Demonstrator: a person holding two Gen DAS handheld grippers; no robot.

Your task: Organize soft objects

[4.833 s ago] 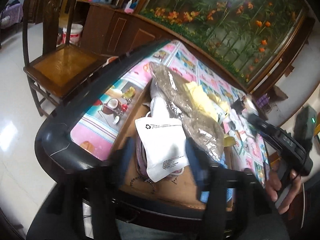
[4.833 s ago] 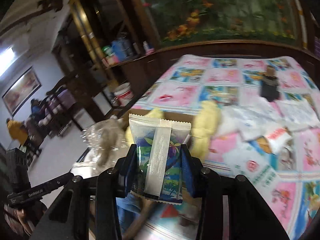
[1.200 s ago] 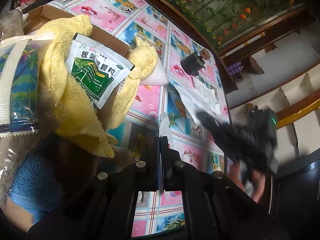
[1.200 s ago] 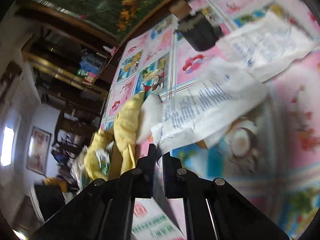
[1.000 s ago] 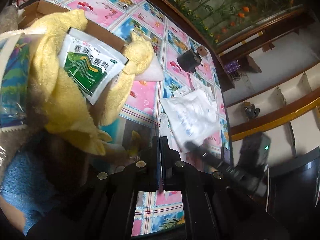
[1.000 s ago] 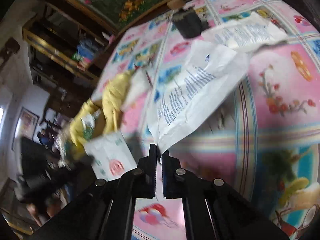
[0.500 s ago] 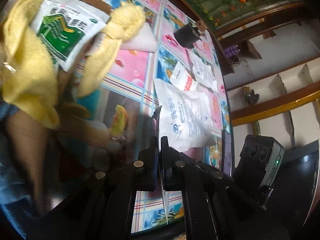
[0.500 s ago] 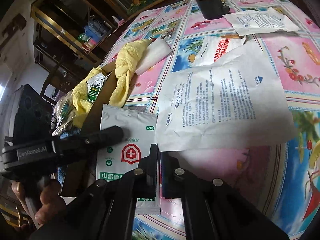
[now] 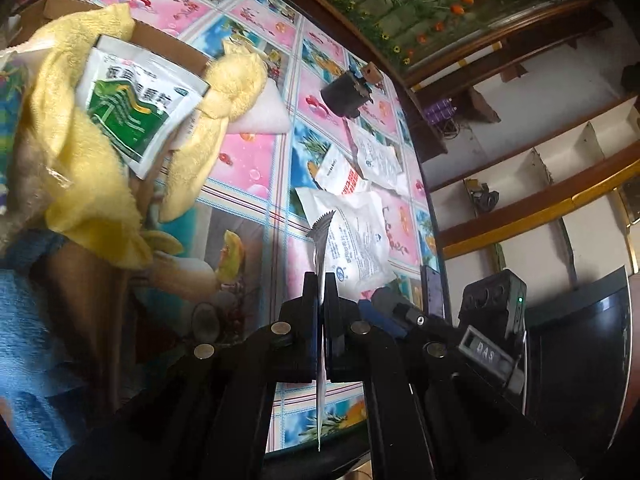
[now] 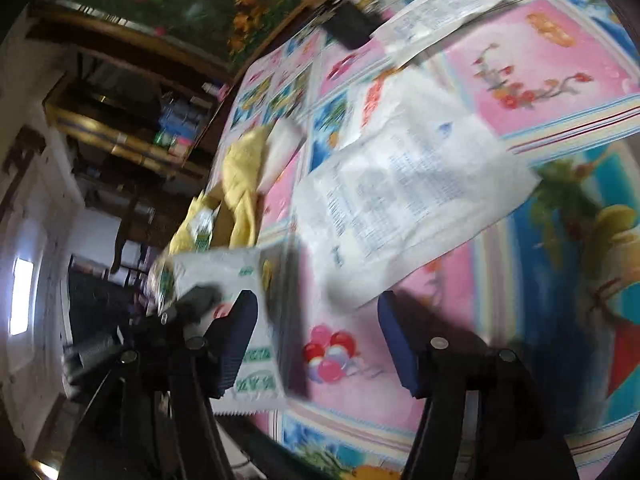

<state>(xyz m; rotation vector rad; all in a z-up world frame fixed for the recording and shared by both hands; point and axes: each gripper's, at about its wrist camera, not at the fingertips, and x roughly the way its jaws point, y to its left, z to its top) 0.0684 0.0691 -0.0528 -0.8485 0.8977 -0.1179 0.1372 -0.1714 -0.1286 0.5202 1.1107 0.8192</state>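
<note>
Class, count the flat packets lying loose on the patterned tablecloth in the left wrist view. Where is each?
3: a large white packet nearest the gripper, a red-printed packet behind it, and another white packet beside that. Others may be hidden.

A thin white packet [image 9: 320,240] stands on its edge, held up above the table. Its top edge is cut in little zigzag teeth. From the other side [image 10: 256,320] it looks white with green letters and a bit of red, but it is blurry.

A big white pouch [image 9: 352,232] with small blue print lies flat on the table. Just past it lie a small white pouch [image 9: 340,170] with red print and another white pouch [image 9: 378,156].

A yellow towel [image 9: 80,168] hangs over the edge of a box [image 9: 172,44]. A green and white packet [image 9: 132,116] sits tilted on the towel. A blue cloth [image 9: 32,320] lies below the towel. A white pad [image 9: 260,118] peeks out beside the towel.
</note>
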